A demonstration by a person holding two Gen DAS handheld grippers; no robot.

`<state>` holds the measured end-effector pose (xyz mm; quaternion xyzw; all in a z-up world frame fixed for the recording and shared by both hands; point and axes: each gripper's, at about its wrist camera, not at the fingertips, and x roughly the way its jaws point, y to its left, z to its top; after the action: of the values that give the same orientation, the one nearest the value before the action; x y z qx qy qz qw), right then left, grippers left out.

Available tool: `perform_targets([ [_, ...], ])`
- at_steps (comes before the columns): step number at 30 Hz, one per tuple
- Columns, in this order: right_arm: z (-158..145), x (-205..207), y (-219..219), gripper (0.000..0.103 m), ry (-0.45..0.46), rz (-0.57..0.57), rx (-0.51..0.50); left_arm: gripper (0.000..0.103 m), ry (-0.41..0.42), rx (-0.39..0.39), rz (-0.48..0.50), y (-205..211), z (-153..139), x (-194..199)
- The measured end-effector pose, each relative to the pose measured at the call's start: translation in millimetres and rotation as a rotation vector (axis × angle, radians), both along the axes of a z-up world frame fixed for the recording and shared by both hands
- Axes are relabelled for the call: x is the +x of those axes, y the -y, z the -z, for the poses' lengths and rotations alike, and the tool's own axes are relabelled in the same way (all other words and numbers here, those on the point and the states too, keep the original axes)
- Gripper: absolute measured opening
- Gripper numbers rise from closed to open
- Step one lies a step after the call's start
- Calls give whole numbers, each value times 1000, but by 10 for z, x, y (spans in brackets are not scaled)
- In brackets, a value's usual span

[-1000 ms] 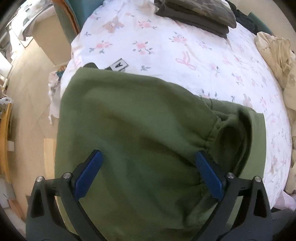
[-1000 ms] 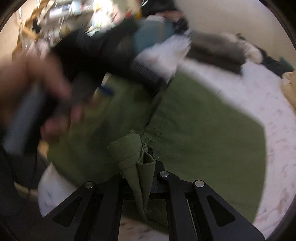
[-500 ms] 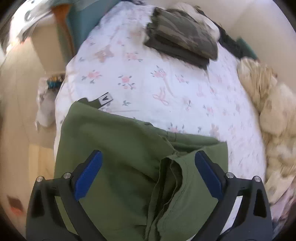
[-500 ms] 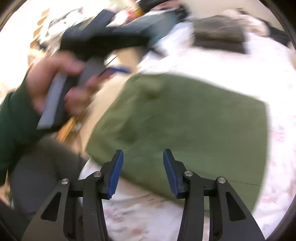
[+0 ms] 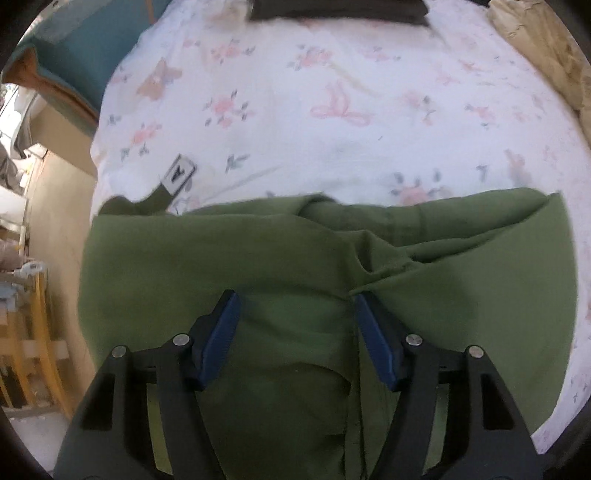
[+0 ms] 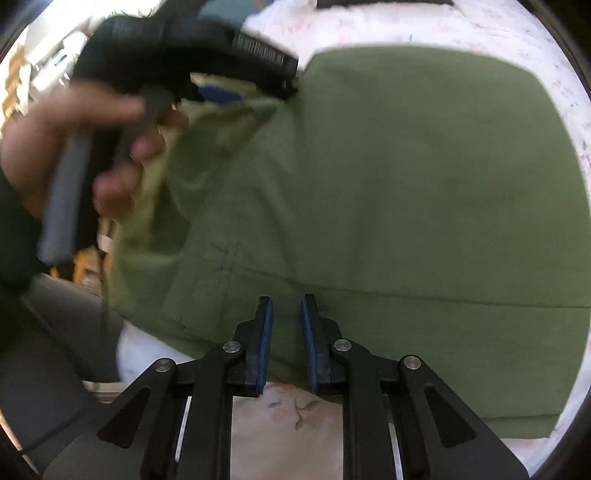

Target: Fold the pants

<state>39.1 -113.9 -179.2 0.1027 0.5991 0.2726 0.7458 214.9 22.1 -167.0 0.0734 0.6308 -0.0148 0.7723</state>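
One pair of olive green pants (image 5: 280, 258) lies folded on a bed covered by a white sheet with pink flowers (image 5: 332, 122). In the left wrist view the cloth fills the near half of the picture, with creases and an overlapping layer running toward the right. A dark strap with one white tag bearing the letter A (image 5: 179, 173) sticks out from under the far left corner of the pants onto the sheet.

The left gripper (image 5: 295, 306) points steeply down over the pants. Its two blue-padded jaws have just been closing and stand about half apart, with green cloth between them; whether the pads press on it cannot be told.

The right gripper (image 6: 287, 310) sits at the near edge of the pants. Its two jaws have just been closing and stand close together, a narrow gap between the pads; cloth lies behind that gap, but no fold is seen pinched in it.

In the right wrist view one hand (image 6: 70, 147), blurred, grips the grey handle of the left gripper at the far left.

Far across the bed lie one dark folded garment (image 5: 340, 11) and, at the far right, one beige crumpled cloth (image 5: 546, 48).
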Motion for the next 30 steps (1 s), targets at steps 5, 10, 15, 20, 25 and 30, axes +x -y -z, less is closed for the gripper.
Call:
perform_targets([
  [5, -66, 83, 26, 17, -21, 26, 40, 61, 33, 64, 33, 81, -48, -35],
  [10, -593, 92, 586, 19, 109, 209, 94, 61, 134, -8, 5, 28, -511, -216],
  [15, -654, 35, 1417, 25, 100, 507, 91, 62, 213, -99, 15, 72, -914, -430],
  [20, -394, -131, 1929, 48, -23, 707, 88, 62, 125, -99, 67, 301, -738, -689],
  [25, -20, -262, 2031, 48, -170, 775, 111, 63, -19, 21, 152, 484, -172, -884],
  [30, 233, -333, 2030, 48, -274, 772, 185, 67, -66, -31, 82, 325, 12, -798],
])
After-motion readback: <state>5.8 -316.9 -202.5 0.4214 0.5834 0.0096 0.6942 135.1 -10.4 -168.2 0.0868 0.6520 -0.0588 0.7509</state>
